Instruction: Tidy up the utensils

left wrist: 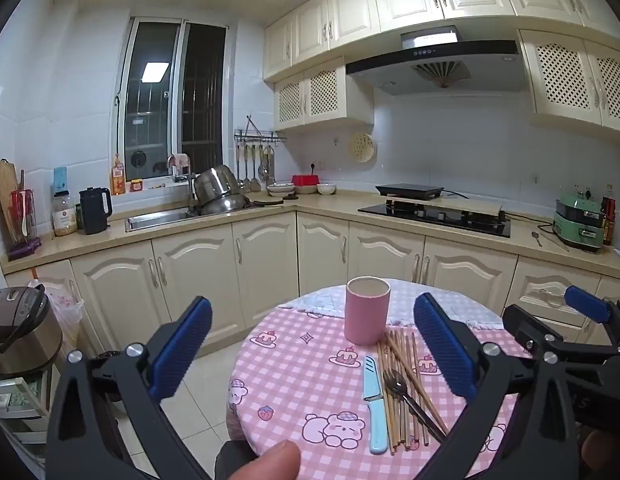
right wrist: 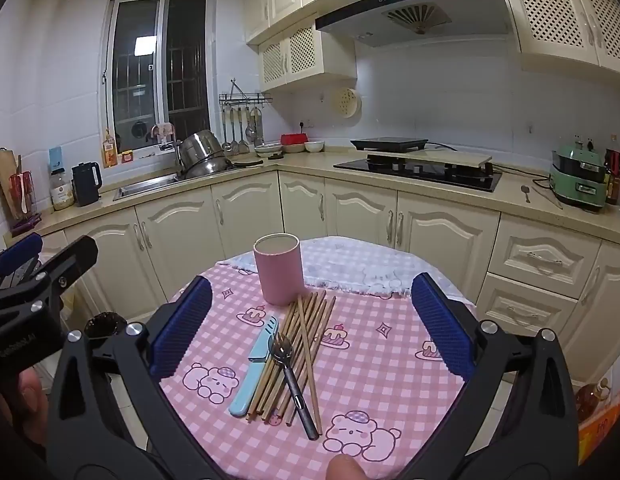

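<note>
A pink cup [left wrist: 367,310] stands upright and empty on the round table with the pink checked cloth [left wrist: 294,376]. Just in front of it lie several wooden chopsticks [left wrist: 401,388], a dark metal fork [left wrist: 409,400] across them, and a light blue knife [left wrist: 374,404] to their left. In the right wrist view the cup [right wrist: 278,274], chopsticks [right wrist: 306,344], fork [right wrist: 292,380] and knife [right wrist: 256,368] lie between my fingers. My left gripper [left wrist: 313,356] is open and empty above the table's left side. My right gripper [right wrist: 310,328] is open and empty above the utensils.
Kitchen counter with a sink [left wrist: 162,216], pots [left wrist: 220,194], a kettle [left wrist: 94,210] and a hob [left wrist: 433,212] runs behind the table. A rice cooker [left wrist: 22,330] stands at the left on a low shelf. A white cloth [right wrist: 349,264] covers the table's far side.
</note>
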`<state>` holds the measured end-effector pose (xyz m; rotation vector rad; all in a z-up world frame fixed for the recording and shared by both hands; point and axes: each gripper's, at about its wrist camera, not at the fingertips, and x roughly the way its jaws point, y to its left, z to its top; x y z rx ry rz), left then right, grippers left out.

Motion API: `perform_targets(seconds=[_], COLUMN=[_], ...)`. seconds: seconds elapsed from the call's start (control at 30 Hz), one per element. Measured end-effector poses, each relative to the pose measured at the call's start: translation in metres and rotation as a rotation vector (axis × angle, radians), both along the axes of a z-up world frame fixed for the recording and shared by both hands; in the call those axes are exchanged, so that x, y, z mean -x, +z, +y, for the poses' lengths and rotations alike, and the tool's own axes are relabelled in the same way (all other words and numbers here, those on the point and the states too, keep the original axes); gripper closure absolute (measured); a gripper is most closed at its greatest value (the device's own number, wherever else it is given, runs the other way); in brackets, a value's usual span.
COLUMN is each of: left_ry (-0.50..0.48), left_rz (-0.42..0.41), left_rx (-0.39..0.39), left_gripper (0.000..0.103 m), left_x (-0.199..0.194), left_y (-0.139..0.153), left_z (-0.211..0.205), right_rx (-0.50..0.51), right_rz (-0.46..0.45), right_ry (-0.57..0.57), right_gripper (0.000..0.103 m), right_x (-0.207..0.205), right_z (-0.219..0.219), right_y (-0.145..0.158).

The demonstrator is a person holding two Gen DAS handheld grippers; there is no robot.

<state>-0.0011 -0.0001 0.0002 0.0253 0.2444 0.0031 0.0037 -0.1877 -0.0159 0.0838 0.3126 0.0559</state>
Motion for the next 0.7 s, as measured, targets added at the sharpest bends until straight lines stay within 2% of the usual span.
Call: perform_targets(seconds=[0.37, 0.5, 0.7], left_ry=[-0.008, -0.023, -0.034], left_rz=[0.001, 0.012, 0.035], left_rx=[0.013, 0.053, 0.040], left_gripper=[0.004, 0.004, 0.004], left_x=[0.001, -0.002, -0.009], left_y=[0.016, 0.013, 0.010], left_z=[0.002, 0.007, 0.004], right_rx=[0.002, 0.003, -0.001], right_rz=[-0.026, -0.023, -0.019], right_ry=[0.001, 0.000, 0.002], right_gripper=[0.005, 0.005, 0.005], right_x=[0.003, 0.000, -0.003], right_z=[-0.004, -0.005, -0.006], right_y=[0.012, 0.012, 0.011])
